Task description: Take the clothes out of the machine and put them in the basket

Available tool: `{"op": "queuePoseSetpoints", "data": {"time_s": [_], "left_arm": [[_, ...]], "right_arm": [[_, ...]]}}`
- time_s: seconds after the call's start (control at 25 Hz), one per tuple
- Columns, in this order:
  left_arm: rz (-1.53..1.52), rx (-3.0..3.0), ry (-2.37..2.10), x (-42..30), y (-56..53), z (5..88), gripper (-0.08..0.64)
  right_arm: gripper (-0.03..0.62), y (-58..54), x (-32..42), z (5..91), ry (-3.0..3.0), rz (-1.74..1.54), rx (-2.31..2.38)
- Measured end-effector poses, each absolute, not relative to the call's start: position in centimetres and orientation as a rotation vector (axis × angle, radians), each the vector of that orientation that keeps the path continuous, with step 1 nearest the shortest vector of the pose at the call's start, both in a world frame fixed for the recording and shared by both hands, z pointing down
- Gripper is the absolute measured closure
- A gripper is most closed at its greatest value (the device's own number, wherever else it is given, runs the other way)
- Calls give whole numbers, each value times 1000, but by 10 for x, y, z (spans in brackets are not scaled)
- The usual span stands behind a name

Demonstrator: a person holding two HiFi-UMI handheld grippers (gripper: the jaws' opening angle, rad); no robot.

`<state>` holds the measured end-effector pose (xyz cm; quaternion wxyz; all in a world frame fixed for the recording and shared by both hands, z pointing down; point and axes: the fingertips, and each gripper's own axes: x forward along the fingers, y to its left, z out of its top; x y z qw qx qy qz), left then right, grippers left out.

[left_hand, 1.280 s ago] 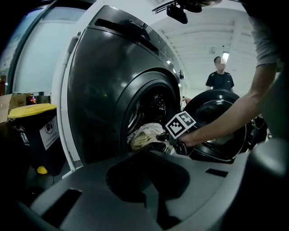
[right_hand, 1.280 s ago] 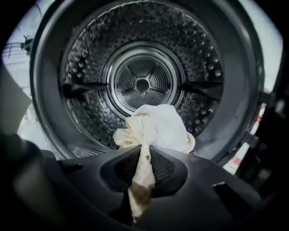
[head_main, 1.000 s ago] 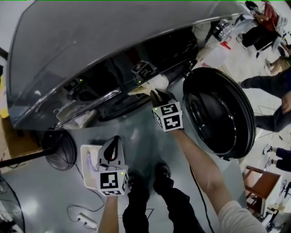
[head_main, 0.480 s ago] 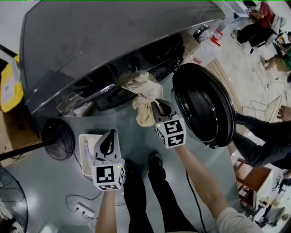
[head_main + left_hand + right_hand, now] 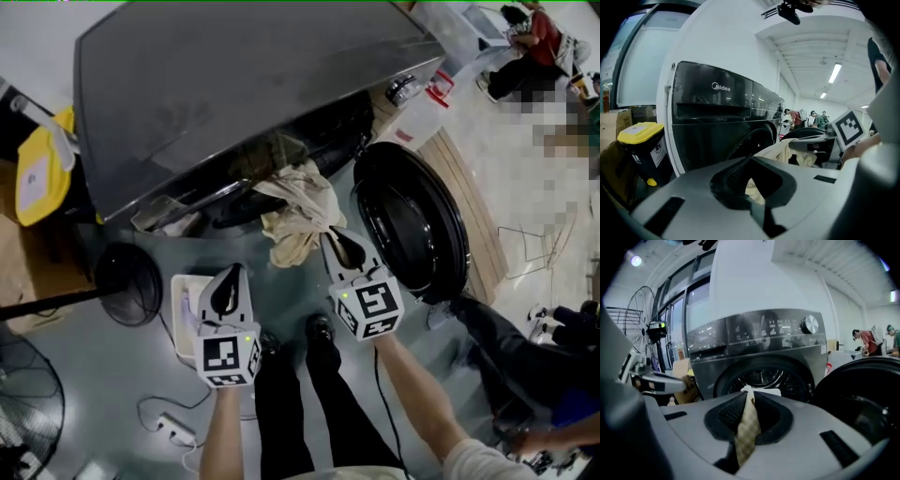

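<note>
Since a second ago you had drawn the beige checked garment out of the drum and raised both grippers. It trailed from the mouth of the washing machine down to your right gripper, whose fingers were clamped on a fold of it, just beside the open door. Your left gripper hovered over the white basket on the floor, fingers closed on nothing

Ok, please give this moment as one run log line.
right claw: shut on beige cloth, partly out of machine | left claw: shut, empty, over basket | door: open
</note>
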<state>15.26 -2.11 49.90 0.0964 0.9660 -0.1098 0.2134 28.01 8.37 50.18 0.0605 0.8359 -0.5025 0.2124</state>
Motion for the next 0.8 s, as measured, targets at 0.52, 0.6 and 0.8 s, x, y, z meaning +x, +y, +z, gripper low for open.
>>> {"op": "queuePoseSetpoints", "data": {"time_s": [0.52, 0.6, 0.8], "left_arm": [[595, 2904, -284, 169, 8, 450, 541], [585, 2909, -281, 173, 12, 441, 541], [551, 2911, -296, 174, 16, 423, 541]], "right_arm": [[543, 142, 263, 435, -1481, 597, 2577], [543, 146, 262, 421, -1488, 580, 2580], [543, 147, 257, 383, -1536, 512, 2568]]}}
